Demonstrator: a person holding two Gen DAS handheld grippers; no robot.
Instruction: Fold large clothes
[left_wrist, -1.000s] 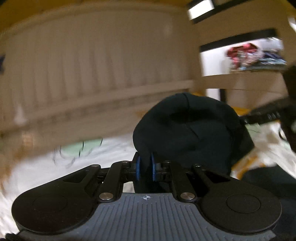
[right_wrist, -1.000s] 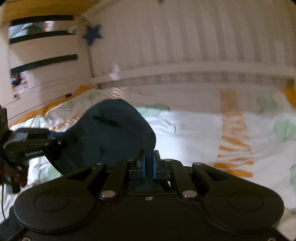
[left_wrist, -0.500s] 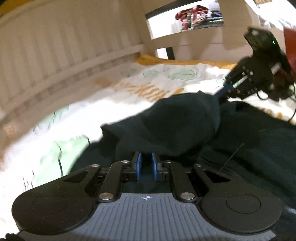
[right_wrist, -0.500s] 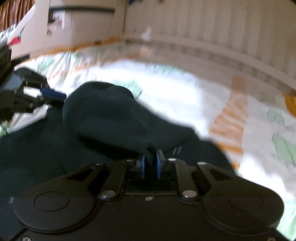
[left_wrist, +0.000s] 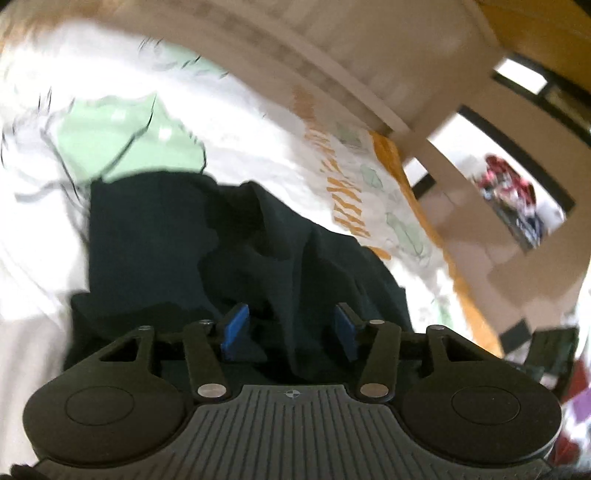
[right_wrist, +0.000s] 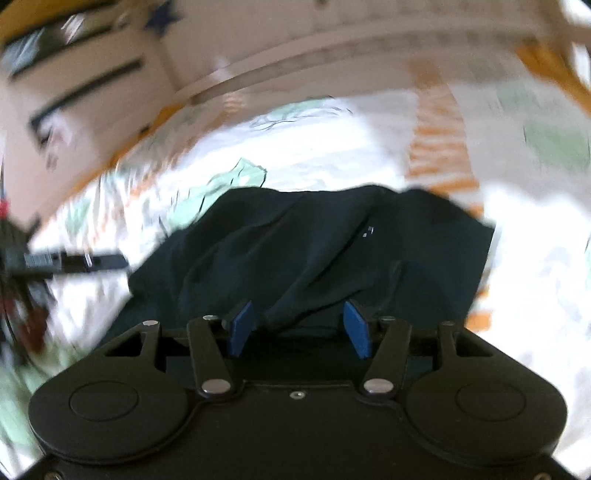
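A dark navy garment (left_wrist: 236, 254) lies rumpled on a bed with a white sheet printed in green and orange (left_wrist: 122, 129). My left gripper (left_wrist: 290, 332) hangs just above it, its jaws opening. A fold of the cloth rises between the blue pads (left_wrist: 232, 330) without being pressed. In the right wrist view the same garment (right_wrist: 332, 251) spreads ahead. My right gripper (right_wrist: 299, 326) is also opening, with a ridge of fabric loose between its pads (right_wrist: 356, 328). The other gripper (right_wrist: 70, 260) shows blurred at the left edge.
A pale slatted bed frame (left_wrist: 332, 66) runs behind the sheet (right_wrist: 332, 140). Beige shelving (left_wrist: 517, 206) with colourful items stands at the right in the left wrist view. A blue star (right_wrist: 159, 18) hangs on the wall in the right wrist view.
Both grippers came down with the lifted garment, rolled, and opened; the cloth they pinched now lies on the bed, loose between the pads.
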